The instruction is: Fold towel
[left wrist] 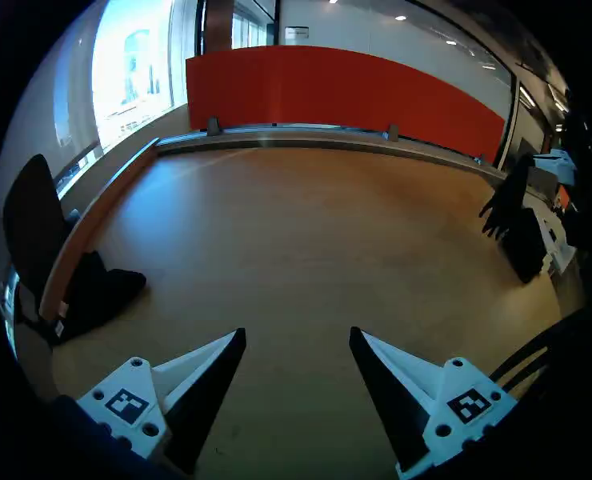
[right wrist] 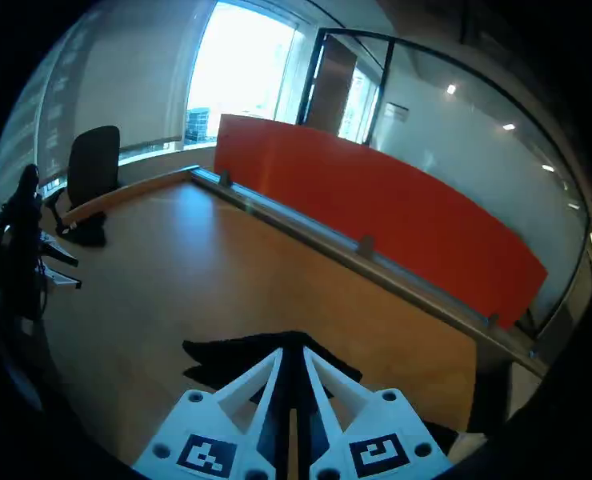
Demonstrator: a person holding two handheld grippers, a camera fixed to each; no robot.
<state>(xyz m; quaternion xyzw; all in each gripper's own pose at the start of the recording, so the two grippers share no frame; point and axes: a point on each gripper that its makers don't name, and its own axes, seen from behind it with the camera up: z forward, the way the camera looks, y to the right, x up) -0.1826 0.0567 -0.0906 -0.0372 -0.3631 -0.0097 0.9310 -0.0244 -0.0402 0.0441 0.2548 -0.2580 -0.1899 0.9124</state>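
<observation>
**Right gripper view.** Nearest, the right gripper [right wrist: 293, 352]: its two fingers are drawn together, with only a thin slit between them, and their tips pinch a fold of the one black towel [right wrist: 224, 356]. The towel lies at the near part of the wooden table [right wrist: 176, 264], directly under and ahead of the fingertips. Its long axis runs crosswise to the fingers. One ragged corner points left and the other end spreads to the right. Whether the far edge of the towel rests flat or is raised cannot be told.

**Left gripper view.** Nearest, the left gripper [left wrist: 296, 332]: its two fingers are spread wide apart and hold nothing, with bare tabletop showing between them.

**Middle ground.** The table top is a single broad sheet of light wood. At its left edge one dark bundle [left wrist: 104, 292] hangs over the raised wooden rim, just beside one black office chair [left wrist: 32, 216]. It is too dim to name. Both are well apart from the towel, and nothing stands between the two grippers.

**Far ground.** One long red partition [left wrist: 344, 88] runs along the back edge of the table, fixed on a grey rail. It closes off that side. Behind it are a bright window [left wrist: 132, 72] and a glass wall [right wrist: 472, 136] with ceiling lights.
</observation>
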